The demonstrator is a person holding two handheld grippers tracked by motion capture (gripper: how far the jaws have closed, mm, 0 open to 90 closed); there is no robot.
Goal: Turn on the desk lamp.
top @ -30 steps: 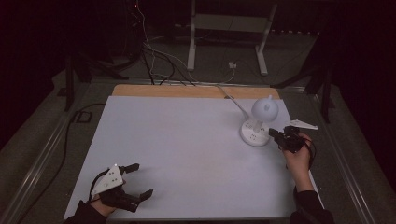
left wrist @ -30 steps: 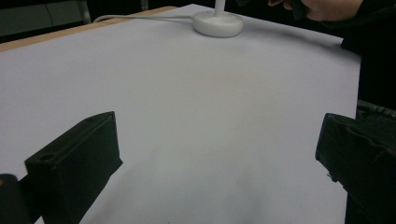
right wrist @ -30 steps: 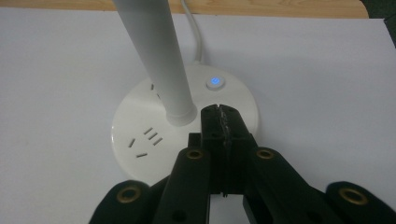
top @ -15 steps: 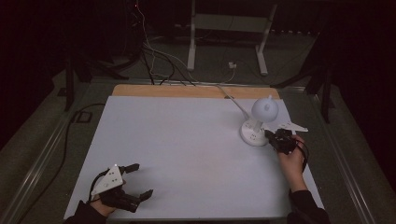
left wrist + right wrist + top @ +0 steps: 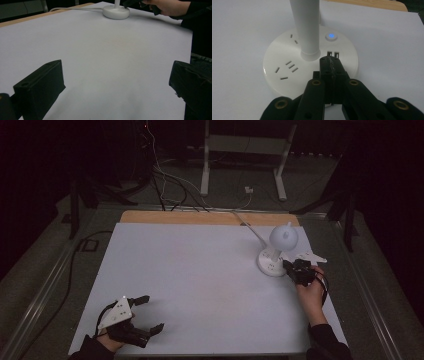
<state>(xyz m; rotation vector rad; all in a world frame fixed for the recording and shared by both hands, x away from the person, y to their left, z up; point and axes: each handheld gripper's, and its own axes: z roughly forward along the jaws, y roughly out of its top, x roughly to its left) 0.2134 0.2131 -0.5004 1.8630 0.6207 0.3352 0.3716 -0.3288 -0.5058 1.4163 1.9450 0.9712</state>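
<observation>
A white desk lamp stands at the table's right, with a round base (image 5: 270, 266) and a globe head (image 5: 283, 237). In the right gripper view the base (image 5: 279, 58) carries socket slots, two USB ports (image 5: 333, 53), a blue-lit button (image 5: 331, 36) and the upright stem (image 5: 304, 25). My right gripper (image 5: 329, 60) is shut with nothing in it, its tips over the base's top just short of the USB ports. In the high view that gripper (image 5: 290, 266) meets the base's right edge. My left gripper (image 5: 152, 312) rests open at the front left, jaws wide apart (image 5: 117, 70).
The lamp's cord (image 5: 247, 227) runs from the base to the table's back edge. The white tabletop (image 5: 190, 270) spreads wide between the two hands. A wooden strip (image 5: 200, 217) borders the back. Metal stand legs (image 5: 205, 165) and cables lie on the floor behind.
My right gripper has slid a little left onto the lamp base. The left gripper has stayed still.
</observation>
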